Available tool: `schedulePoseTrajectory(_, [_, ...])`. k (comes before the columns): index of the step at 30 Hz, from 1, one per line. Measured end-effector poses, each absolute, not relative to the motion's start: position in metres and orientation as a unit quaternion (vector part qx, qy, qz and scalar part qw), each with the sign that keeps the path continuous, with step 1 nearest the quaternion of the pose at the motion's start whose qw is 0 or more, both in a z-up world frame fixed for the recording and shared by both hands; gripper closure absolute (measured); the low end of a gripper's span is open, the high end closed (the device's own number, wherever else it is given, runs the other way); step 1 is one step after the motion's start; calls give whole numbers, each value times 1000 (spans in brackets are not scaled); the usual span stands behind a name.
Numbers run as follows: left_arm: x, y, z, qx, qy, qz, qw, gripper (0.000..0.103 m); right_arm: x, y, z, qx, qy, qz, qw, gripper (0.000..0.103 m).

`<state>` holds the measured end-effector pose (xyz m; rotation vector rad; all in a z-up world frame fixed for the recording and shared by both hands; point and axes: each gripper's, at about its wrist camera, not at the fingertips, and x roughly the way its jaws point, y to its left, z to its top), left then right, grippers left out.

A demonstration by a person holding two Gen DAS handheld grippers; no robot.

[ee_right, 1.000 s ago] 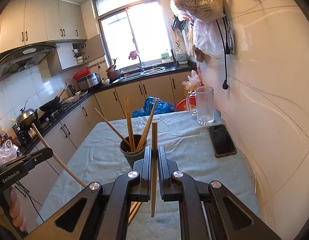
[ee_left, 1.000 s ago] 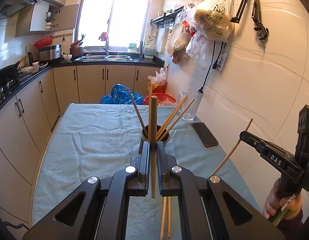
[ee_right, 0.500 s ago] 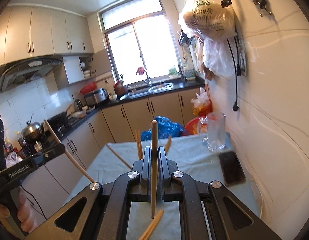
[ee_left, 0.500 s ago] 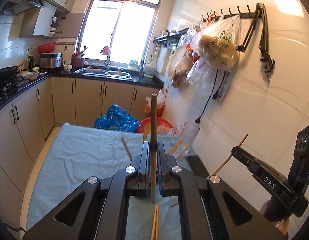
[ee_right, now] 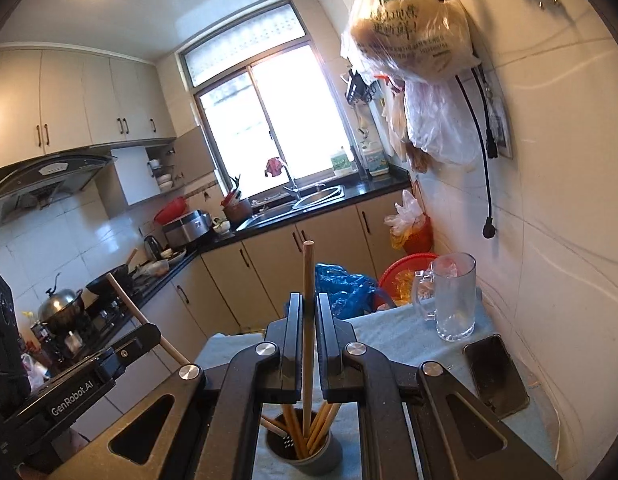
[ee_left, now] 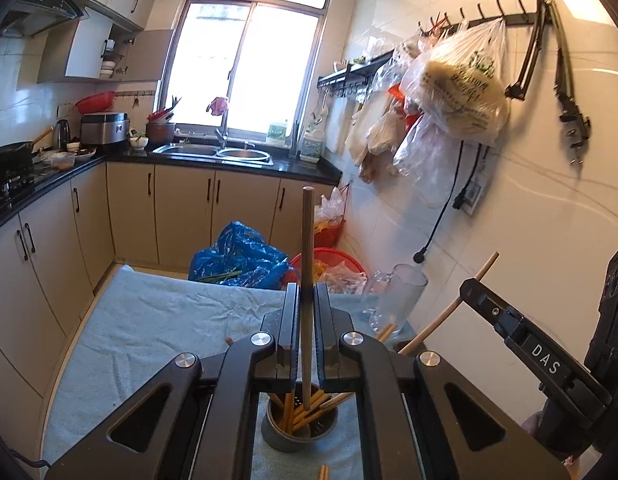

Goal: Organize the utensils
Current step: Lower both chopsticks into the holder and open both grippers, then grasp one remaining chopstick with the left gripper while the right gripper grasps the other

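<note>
wooden and slender, a chopstick (ee_left: pixel 307 264) is seen clamped upright in the left gripper (ee_left: pixel 305 332) at the centre of the left wrist view, its round tip rising above the jaws and its lower end hanging over a dark cylindrical holder (ee_left: pixel 299 426) at the bottom centre. several more chopsticks are already leaned inside the holder, and its inner wall is perforated. the holder is stood on a table (ee_left: pixel 149 324) covered with a pale blue, slightly wrinkled cloth. a clear glass mug (ee_left: pixel 397 300) is seen at the right of the table. at the right edge the right gripper (ee_left: pixel 473 288) is visible, closed on a second chopstick (ee_left: pixel 453 308) that slants up to the right.

in the right wrist view that second chopstick (ee_right: pixel 307 328) is held upright between the clenched jaws of the right gripper (ee_right: pixel 307 332), its lower end inside or just over the holder (ee_right: pixel 305 452) at the bottom centre; which cannot be told. the glass mug (ee_right: pixel 453 296) and a flat dark phone (ee_right: pixel 495 376) are seen at the right on the table (ee_right: pixel 393 336). at the lower left the left gripper (ee_right: pixel 147 332) is seen with its chopstick (ee_right: pixel 149 320) slanting.

each stick is judged light, stiff and smooth, liable to pivot or slip in a loose pinch; a firm hold near the middle is judged best, so that the lower end can be steered into the holder.
</note>
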<state>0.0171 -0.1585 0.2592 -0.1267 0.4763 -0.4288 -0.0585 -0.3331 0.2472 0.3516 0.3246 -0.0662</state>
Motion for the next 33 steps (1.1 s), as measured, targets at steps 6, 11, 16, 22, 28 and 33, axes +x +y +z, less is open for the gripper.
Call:
schedulePoseTrajectory(6, [34,-164,234,-52,260,-202,943,97,-39,-339,218,179,187,-34,965,96])
schedulePoseTrajectory(11, [33,-165,222,-45,268,-197,942,97,-33,-341,199,184,211,-33,959,96])
schedulePoseTrajectory(16, [27,-162,214,-40,274,-184,943,97,-28,-336,181,180,236,-32,954,96])
schedulePoseTrajectory(22, [15,-153,220,-37,266,-178,947,93,-27,-330,172,164,248,-32,954,91])
schedulePoseTrajectory(28, [-14,-134,239,-36,229,-168,958,63,-41,-332,187,158,233,-40,959,60])
schedulePoseTrajectory(33, [-48,-112,249,-31,207,-152,966,54,-65,-333,203,159,222,-43,961,54])
